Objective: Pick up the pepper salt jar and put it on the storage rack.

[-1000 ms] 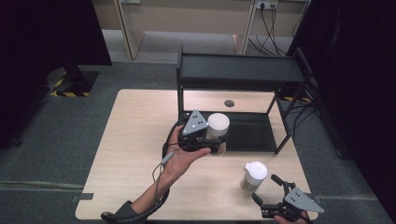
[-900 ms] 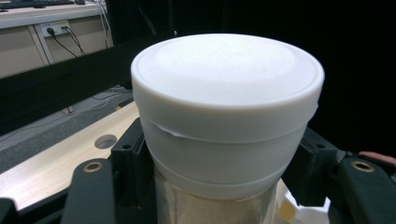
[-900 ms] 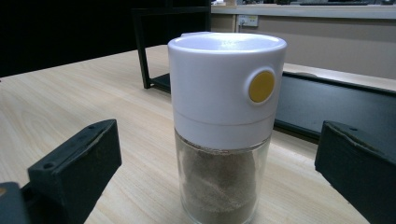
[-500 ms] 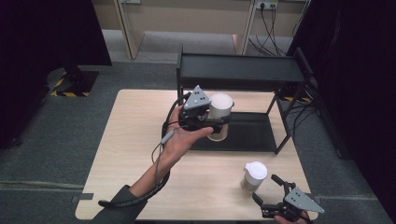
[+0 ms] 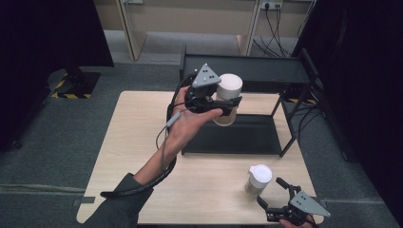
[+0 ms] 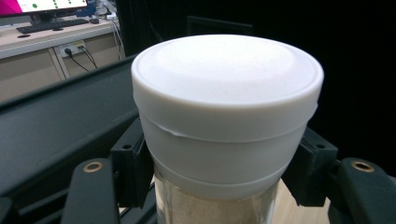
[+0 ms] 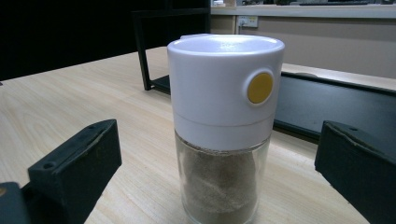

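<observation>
Centre frame, my left claw (image 5: 227, 105) clamps the white-capped jar (image 5: 227, 97) level with the black shelf (image 5: 247, 71), presumably for shelving; lower right, my right claw (image 5: 272, 193) gapes around a second jar (image 5: 257, 179).

I log two jars (image 5: 227, 99) (image 7: 223, 126): white caps, clear glass, tan-brown powder; the nearer carries a yellow button (image 7: 260, 87). Rack (image 5: 247, 71) black, table (image 5: 138, 137) pale wood, floor (image 5: 57, 128) grey carpet.

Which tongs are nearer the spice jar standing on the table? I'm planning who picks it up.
Right. The right tongs sit open just beside the standing spice jar, jaws either side, not touching. The left tongs are up by the black shelf, gripping another jar.
</observation>
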Demonstrator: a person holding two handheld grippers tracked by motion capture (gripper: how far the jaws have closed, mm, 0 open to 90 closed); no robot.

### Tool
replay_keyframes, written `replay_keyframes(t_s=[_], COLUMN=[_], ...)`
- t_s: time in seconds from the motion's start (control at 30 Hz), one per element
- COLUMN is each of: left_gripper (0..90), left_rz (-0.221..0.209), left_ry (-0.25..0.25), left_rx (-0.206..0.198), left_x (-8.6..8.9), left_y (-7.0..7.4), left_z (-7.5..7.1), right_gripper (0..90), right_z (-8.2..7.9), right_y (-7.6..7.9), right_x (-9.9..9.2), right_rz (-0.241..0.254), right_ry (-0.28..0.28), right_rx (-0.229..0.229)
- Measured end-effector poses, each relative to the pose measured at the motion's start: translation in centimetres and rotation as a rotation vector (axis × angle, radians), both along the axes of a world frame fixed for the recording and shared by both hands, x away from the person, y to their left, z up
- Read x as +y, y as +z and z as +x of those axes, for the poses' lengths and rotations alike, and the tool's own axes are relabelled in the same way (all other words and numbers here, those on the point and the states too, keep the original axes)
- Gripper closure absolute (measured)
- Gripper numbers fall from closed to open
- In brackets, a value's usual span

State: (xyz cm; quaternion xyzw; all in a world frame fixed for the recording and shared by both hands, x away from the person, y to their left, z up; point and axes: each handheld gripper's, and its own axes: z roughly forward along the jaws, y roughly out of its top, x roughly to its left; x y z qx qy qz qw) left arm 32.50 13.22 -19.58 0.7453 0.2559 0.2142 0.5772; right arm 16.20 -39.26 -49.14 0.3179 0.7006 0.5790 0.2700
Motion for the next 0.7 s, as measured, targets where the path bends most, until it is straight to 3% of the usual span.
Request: replay_keyframes(t_s=[0.7], left_gripper=[35.1], left_rz=[0.003], left_ry=[0.102], left_rx=[0.011], left_x=[-0.9], left_y=[5.1], left_z=[2.9], right_gripper=[0.9], right_z=[0.0], right_y=[0.0], right_x=[-0.1], right_rz=[0.002], right_ry=[0.002], right_rx=[-0.002])
